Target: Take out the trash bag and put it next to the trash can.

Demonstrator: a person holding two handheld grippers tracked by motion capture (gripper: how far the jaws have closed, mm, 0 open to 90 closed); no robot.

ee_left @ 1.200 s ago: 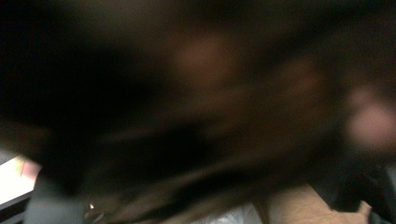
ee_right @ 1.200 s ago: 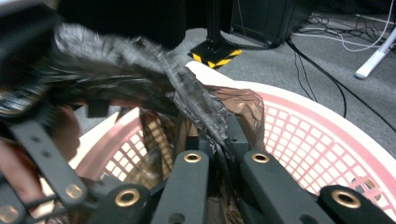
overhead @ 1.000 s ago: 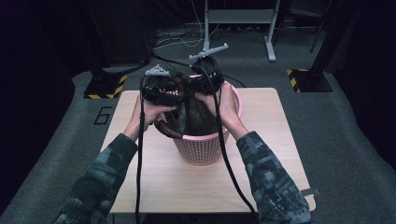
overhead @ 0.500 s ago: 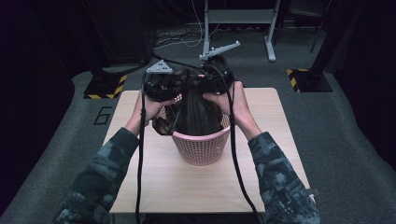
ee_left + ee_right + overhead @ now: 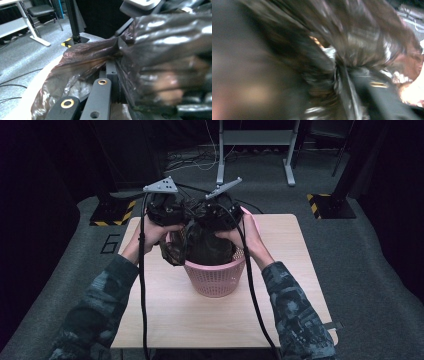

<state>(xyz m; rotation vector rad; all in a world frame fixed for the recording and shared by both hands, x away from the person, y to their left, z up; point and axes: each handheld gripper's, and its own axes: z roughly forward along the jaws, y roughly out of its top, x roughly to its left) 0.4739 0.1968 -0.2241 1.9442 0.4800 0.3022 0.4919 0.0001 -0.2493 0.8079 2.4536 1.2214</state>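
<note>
Black bin bag (image 5: 200, 242) hangs at frame centre, lower part inside pink basket (image 5: 216, 277) on tabletop (image 5: 280, 305), one fold draped over basket's left rim. Left claw (image 5: 182, 215) clamped tight on bag's top edge. Right claw (image 5: 202, 215) nearly closed on same film, jaws just narrowing. Versus a second ago: both claws higher, closer together, bag pulled taller.
</note>
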